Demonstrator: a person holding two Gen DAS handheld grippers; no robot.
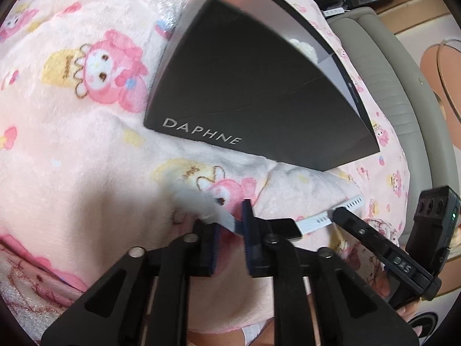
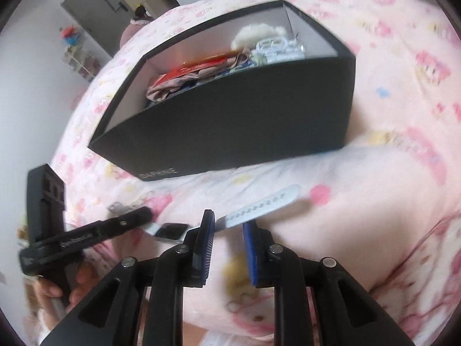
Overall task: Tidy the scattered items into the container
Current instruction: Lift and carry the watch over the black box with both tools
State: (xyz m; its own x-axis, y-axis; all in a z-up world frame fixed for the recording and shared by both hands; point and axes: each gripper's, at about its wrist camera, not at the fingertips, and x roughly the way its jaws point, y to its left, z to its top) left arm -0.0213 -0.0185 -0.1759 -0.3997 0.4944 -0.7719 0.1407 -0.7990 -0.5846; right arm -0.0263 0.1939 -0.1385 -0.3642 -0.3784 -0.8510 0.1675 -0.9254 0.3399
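White silicone-strap watch (image 1: 285,228) lies flat on a pink plush blanket (image 1: 72,144), just in front of a black cardboard box (image 1: 245,86) whose open top already shows cloth, a fluffy white item and other bits. Watch has a dark glossy face in the middle w/ one strap running off each side. Left gripper (image 1: 227,219) is clenched on one strap: the band runs between its blue pads and looks blurred beyond them. Right gripper (image 2: 229,217) points down at the other, perforated strap (image 2: 259,204); its pads stand a little apart, the band starts just by one pad tip, and no clamp on it is visible, so it reads as released. Handling, as a judgement: the watch is prob. light, but straps are soft and floppy, so held by one end the face will swing and droop. Rubbery band should grip well vs. the pads; the glass face is slick and the fragile part, so best not pinched. Better hold is the strap close to the case, or both straps at once, to keep it level going over the box wall. Plush blanket gives underneath, so pads may snag fabric.
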